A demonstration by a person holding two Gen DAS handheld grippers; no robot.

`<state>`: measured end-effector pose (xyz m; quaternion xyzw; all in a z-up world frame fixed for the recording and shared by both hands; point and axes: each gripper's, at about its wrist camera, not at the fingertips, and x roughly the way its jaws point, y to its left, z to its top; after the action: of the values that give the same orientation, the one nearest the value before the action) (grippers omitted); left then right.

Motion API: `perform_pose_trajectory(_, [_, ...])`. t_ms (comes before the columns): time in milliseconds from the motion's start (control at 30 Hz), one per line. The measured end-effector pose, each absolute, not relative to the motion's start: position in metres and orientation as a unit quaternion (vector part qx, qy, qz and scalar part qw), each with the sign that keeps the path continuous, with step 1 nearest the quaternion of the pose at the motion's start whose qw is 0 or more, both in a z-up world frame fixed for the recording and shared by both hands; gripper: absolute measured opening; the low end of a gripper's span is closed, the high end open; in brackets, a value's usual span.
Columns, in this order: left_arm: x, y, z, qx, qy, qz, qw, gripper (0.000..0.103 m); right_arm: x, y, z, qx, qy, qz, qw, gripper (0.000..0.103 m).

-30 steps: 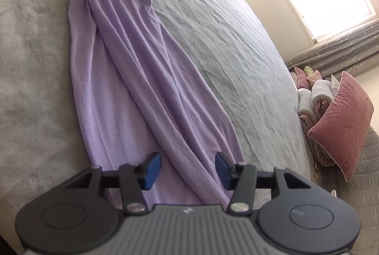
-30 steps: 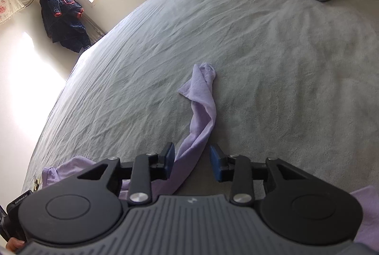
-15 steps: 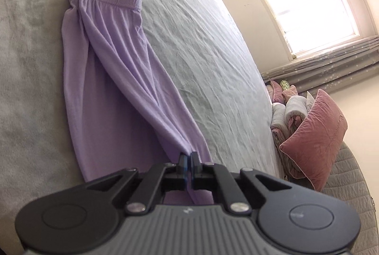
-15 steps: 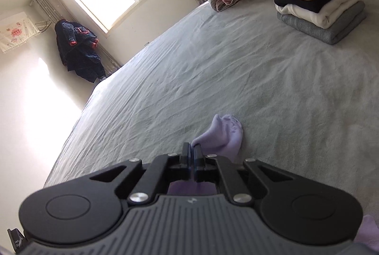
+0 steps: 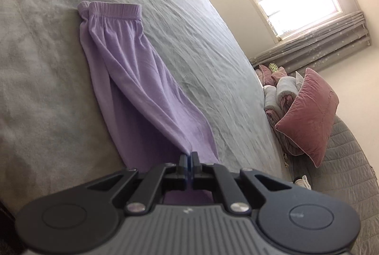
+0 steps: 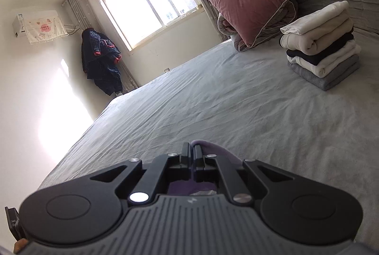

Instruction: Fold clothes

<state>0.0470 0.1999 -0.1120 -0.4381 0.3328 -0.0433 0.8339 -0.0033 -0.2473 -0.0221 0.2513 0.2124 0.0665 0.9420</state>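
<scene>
Two grippers, left gripper and right gripper, are clamped on lilac trousers spread lengthwise on a bed; folding is barely begun, beside a folded stack.

The left claw is seen clamped tight, its two fingers drawn together on a pinch of lilac trousers, the tool angled downward. The right claw is likewise closed, a fold of the same fabric caught between its fingers, and is pointed slightly below level. A fingertip is glimpsed at the lower left edge.
</scene>
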Motion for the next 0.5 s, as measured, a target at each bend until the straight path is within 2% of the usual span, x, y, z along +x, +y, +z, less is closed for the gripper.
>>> perform_pose_trajectory(233, [0.037, 0.203, -0.134, -0.378, 0.375, -0.027, 0.846, 0.002, -0.037, -0.243, -0.078, 0.264, 0.282, 0.043, 0.922, 0.003])
perform_pose_trajectory(400, [0.03, 0.217, -0.135, -0.374, 0.378, -0.032, 0.846, 0.002, -0.05, -0.242, -0.115, 0.264, 0.333, 0.012, 0.905, 0.003])
perform_pose_trajectory(500, [0.026, 0.232, -0.131, -0.384, 0.372, -0.026, 0.845, 0.007, -0.057, -0.243, -0.122, 0.265, 0.335, 0.005, 0.904, 0.004])
